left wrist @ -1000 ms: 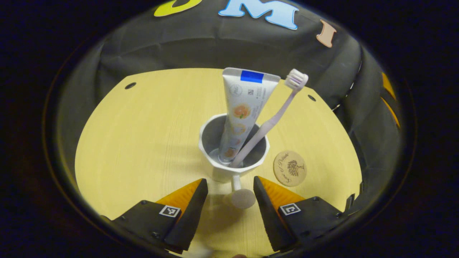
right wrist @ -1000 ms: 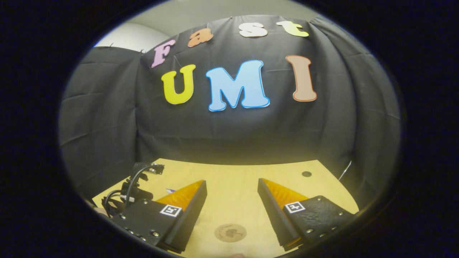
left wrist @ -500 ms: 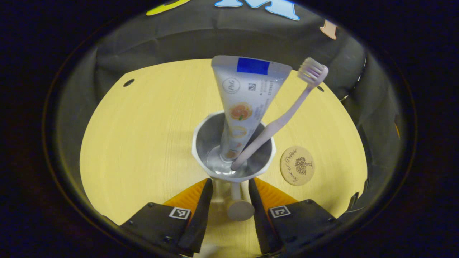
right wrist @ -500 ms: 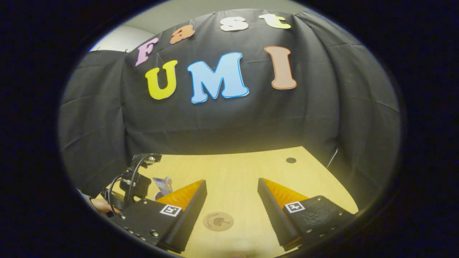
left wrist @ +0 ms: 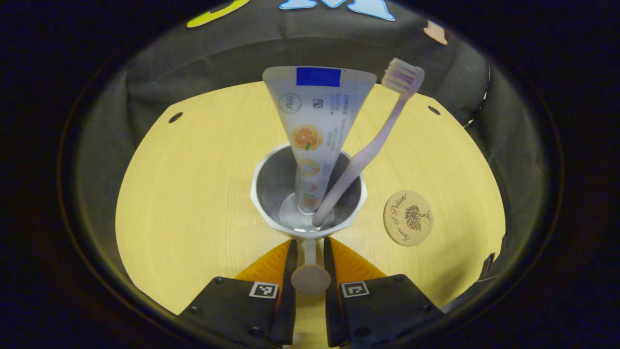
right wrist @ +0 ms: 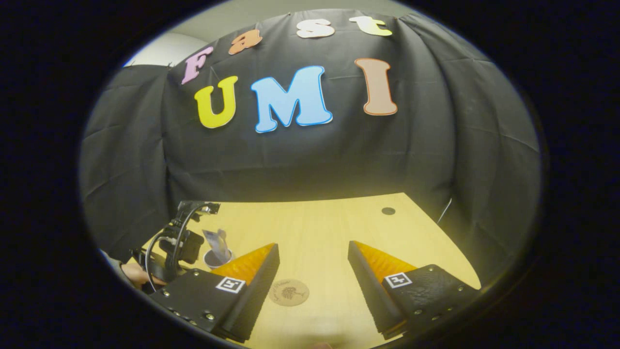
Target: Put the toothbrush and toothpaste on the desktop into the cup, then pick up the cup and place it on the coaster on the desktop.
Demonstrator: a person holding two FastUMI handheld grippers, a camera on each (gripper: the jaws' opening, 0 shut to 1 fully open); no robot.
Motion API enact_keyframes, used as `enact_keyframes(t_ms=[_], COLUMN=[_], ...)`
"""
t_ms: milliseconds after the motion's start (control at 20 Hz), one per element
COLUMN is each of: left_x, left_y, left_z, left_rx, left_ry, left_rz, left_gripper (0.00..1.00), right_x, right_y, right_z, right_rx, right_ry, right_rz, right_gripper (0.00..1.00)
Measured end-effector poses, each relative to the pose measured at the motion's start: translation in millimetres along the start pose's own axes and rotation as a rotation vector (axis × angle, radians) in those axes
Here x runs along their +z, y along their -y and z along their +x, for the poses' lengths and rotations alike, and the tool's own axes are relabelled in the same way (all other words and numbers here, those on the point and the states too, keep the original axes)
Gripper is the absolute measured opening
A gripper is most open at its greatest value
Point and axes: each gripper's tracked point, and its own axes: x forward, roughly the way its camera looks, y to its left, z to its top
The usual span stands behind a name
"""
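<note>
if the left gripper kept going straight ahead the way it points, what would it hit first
The left gripper already has the cup's handle between its fingers. Pushed further forward, it would probably meet the cup wall first, with the toothpaste and toothbrush standing inside.

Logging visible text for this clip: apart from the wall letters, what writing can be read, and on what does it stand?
Toothpaste: printed lines and a round logo, too small to read.
Coaster: curved script beside a tree drawing, too blurred to read.
</note>
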Motion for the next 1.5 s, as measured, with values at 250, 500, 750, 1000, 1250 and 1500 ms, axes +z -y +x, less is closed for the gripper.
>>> enact_keyframes(t_ms=[250,500,750,1000,1250,1500], left_x=[2.4,5.8,10.3,11.0,8.9,-3.0], left_y=[0.5,2.8,28.4,78.0,122.7,150.0], left_z=[0.1,-7.0,-17.5,-22.6,-24.5,-17.6], left_rx=[-0.005,0.004,-0.032,-0.102,-0.159,-0.183], left_ry=[0.027,0.06,0.069,0.062,0.045,0.011], left_rz=[-0.009,-0.009,0.015,0.045,0.087,0.096], left_gripper=[0.29,0.29,0.29,0.29,0.29,0.29], right_x=[9.8,9.9,13.4,13.6,11.2,4.0], right_y=[8.3,14.2,19.6,27.7,38.5,51.9], right_z=[-0.1,0.7,-1.4,-5.2,-11.8,-12.3], right_rx=[-0.002,-0.006,-0.003,-0.008,-0.004,-0.001], right_ry=[0.019,0.031,0.041,0.046,0.044,0.032], right_rz=[-0.005,-0.006,-0.008,-0.015,-0.007,0.008], right_gripper=[0.89,0.89,0.89,0.89,0.89,0.89])
